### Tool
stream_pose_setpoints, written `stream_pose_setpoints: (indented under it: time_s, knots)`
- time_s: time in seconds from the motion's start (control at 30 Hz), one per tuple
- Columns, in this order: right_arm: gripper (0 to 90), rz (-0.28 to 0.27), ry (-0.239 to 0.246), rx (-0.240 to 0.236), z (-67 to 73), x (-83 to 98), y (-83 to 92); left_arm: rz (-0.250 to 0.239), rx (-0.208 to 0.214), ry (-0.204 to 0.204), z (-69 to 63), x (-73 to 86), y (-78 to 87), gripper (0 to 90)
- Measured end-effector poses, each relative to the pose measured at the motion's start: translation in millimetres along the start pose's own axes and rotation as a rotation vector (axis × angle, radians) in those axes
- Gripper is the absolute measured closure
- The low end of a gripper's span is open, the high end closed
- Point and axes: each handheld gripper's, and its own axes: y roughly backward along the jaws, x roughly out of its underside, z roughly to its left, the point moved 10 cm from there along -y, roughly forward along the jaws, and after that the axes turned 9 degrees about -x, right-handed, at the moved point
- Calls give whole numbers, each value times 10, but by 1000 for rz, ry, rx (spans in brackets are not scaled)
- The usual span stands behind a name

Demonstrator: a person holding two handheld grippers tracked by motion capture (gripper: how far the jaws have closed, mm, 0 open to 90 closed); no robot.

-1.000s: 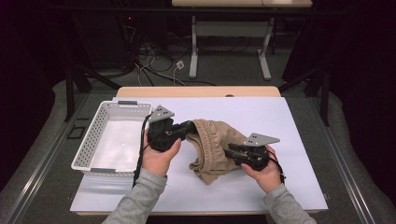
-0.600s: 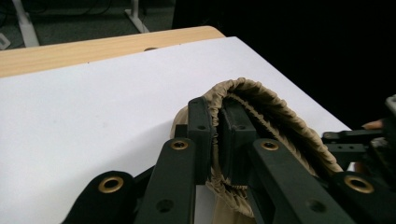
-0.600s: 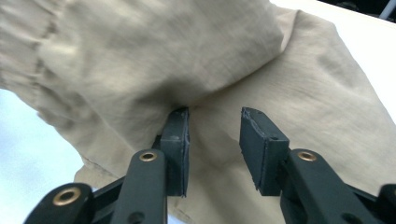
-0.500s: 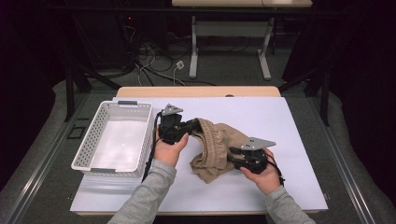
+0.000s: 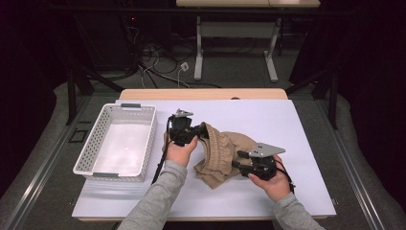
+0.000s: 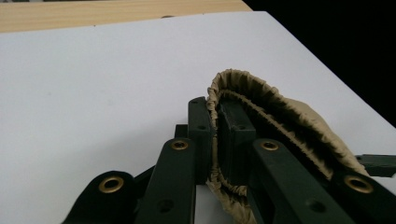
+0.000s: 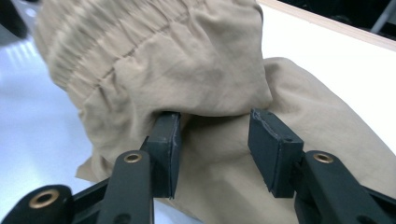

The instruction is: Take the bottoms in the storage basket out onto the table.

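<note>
in the high view your left claw [image 5: 197, 134] sat just left of the centre of the frame, clenched on the gathered elastic edge of the beige garment [image 5: 222, 155]. in the left gripper view you could see it well: the ruffled band of the garment [image 6: 261, 105] passed between the two black jaws low in the middle of the frame, and the pads pressed on it from both sides. the band then curved up and to the right, held a little above the white worktop [image 6: 93, 84].

your right claw [image 5: 238, 165] was lower and right of the centre in the high view, pointing left into the garment. its jaws had just been opening. in the right gripper view the jaws stood apart in the lower half of the frame, with a fold of the garment [image 7: 187, 60] lying between and above them. the left pad touched the cloth beside it, but the pads did not press the fold, so this claw was released.

the garment lay in the middle of the worktop [image 5: 297, 124] between your two hands, its left end lifted and its right part resting on the sheet. the white basket [image 5: 95, 165] stood at the left side of the frame, near your left hand, and apart from the garment.
</note>
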Motion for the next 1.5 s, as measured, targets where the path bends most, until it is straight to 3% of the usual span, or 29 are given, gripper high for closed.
stream_pose_setpoints:
  time_s: [0.2, 0.37, 0.57, 0.8, 1.17, 1.27, 1.5]
  knots:
    - [511, 0, 21, 9, 1, -25, 25, 53, 10, 51, 81, 157, -204, 840]
    - [485, -24, 10, 0, 14, -63, 39, 70, 13, 77, 140, 233, -271, 838]
    - [421, -35, 5, -14, 59, -98, 51, 56, 11, 74, 166, 231, -218, 831]
    - [354, -49, 48, -58, 219, -170, 33, 46, 8, 62, 181, 215, -139, 826]
    - [315, -15, 89, -105, 404, -98, -92, 45, 1, 65, 204, 220, -142, 827]
    - [293, 12, 119, -96, 442, -44, -155, 48, -2, 66, 205, 224, -146, 827]
    - [283, 36, 141, -79, 460, 38, -244, 45, -4, 65, 208, 231, -146, 827]
